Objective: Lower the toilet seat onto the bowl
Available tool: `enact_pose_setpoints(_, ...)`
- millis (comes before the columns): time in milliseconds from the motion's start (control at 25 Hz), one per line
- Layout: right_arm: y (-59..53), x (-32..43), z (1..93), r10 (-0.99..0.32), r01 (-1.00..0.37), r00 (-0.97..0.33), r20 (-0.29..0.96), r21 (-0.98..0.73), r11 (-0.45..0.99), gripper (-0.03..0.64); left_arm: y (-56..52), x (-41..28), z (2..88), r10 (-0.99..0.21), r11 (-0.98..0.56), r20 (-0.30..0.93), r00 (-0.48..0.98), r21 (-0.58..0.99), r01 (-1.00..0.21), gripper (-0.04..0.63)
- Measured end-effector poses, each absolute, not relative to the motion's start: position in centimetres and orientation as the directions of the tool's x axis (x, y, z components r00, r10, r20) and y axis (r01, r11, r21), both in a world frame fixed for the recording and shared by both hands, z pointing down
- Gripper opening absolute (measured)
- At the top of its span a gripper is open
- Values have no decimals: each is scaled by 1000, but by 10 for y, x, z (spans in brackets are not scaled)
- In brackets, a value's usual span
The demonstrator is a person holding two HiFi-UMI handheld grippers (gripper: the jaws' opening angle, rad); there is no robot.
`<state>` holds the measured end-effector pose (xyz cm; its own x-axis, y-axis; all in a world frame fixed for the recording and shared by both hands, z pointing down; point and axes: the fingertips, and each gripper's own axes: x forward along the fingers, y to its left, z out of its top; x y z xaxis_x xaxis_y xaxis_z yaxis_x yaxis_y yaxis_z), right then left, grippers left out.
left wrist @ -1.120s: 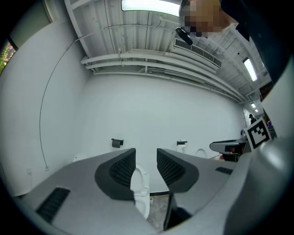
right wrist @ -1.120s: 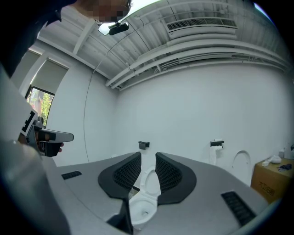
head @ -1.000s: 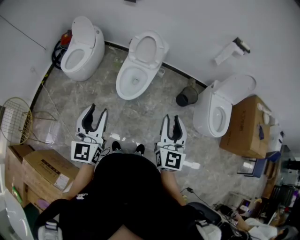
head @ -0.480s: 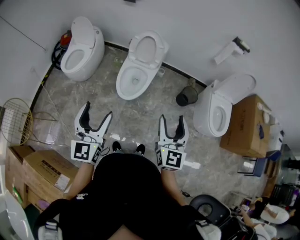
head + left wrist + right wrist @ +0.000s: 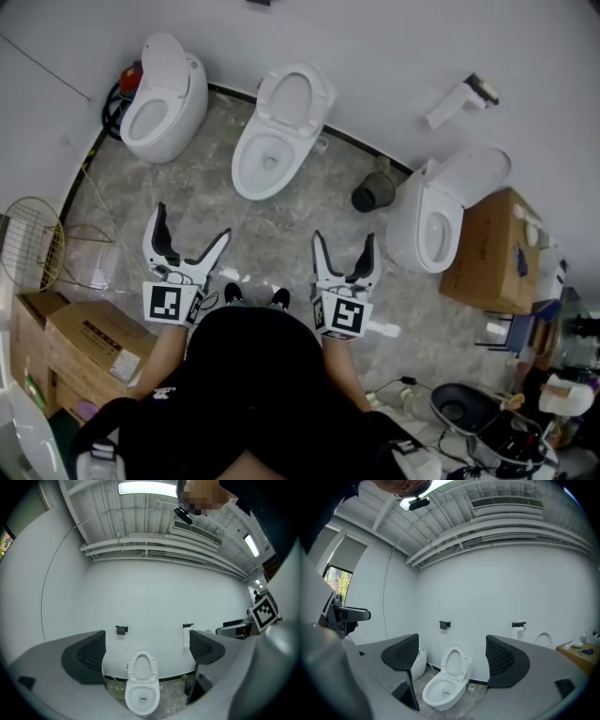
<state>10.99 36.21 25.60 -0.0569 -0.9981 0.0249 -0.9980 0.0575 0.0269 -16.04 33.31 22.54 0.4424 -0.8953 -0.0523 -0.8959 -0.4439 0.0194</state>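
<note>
Tools [image 5: 191,223] [image 5: 343,237] opening, empty; toilet bowl [image 5: 242,169] uncovered.

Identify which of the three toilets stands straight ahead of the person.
The middle toilet, between the other two; the left toilet sits in the corner, the right toilet beside a cardboard box.

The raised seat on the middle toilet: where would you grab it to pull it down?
Probably its top edge, the free end farthest from the bowl, approached from the front. The seat stands upright near the wall, so its back is closed off and that edge is easiest to pinch.
</note>
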Motion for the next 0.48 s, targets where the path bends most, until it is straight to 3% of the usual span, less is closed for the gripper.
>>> enact_pose_setpoints(480,372,92,249,-999,-998,-35,22,46,36,433,335,-184,219,-894,-447,-46,446,1,-895,540)
